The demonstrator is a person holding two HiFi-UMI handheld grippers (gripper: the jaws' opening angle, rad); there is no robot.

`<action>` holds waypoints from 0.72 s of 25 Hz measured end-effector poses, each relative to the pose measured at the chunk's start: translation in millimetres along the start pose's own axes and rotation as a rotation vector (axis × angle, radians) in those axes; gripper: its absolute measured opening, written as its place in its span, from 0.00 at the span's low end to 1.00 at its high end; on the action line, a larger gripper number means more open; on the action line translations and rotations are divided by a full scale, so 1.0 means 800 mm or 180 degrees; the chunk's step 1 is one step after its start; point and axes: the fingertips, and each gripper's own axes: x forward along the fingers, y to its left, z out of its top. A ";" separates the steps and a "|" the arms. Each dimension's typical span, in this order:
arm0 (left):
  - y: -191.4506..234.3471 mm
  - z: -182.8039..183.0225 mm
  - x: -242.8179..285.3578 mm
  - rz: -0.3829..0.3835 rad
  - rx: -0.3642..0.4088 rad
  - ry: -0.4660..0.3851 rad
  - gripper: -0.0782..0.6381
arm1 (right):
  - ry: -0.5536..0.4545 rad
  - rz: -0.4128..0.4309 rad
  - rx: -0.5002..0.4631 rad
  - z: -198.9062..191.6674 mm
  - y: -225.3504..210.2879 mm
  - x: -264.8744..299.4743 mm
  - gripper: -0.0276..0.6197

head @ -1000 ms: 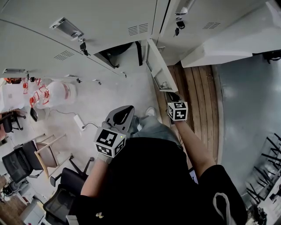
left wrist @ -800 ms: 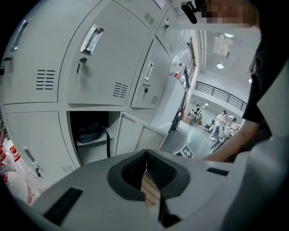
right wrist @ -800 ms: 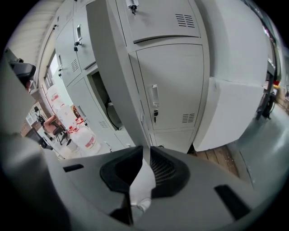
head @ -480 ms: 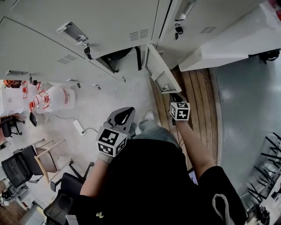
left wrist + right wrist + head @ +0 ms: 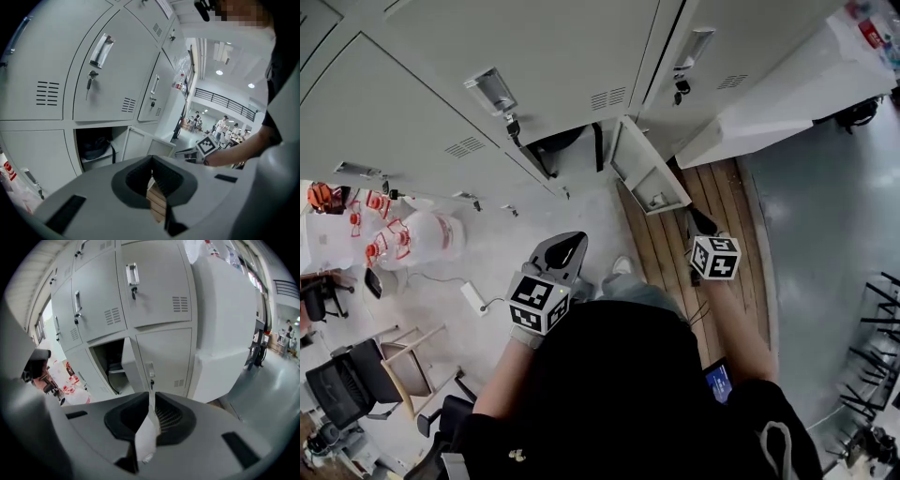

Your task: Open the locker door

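Observation:
The lower locker's door [image 5: 645, 173] stands swung out over the wooden floor. Behind it the compartment shows a dark bag [image 5: 555, 139]. My right gripper [image 5: 701, 221] hangs to the right of the door's free edge, apart from it, shut with nothing in its jaws. The right gripper view has the shut right gripper [image 5: 151, 397] pointed at the lockers, with the open door [image 5: 127, 364] a little left of it. My left gripper [image 5: 565, 246] is held low by the person's body, shut and empty. In its own view the left gripper [image 5: 151, 161] faces the open door [image 5: 140, 143] and the bag [image 5: 96, 146].
Closed lockers with handles and keys [image 5: 502, 94] fill the wall above. A large white cabinet [image 5: 787, 84] juts out at the right. Water jugs [image 5: 412, 234], a power strip [image 5: 472, 298] and chairs [image 5: 394, 361] stand on the floor at left. People stand far off [image 5: 220, 126].
My right gripper has drawn back from the door's edge toward the right and down. The head view has shifted and shows more of the lockers. The left gripper has barely moved.

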 end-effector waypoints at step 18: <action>-0.061 0.149 -0.096 -0.0558 0.0480 -0.0938 0.14 | -0.1617 0.0884 -0.0621 0.211 0.256 -0.220 0.13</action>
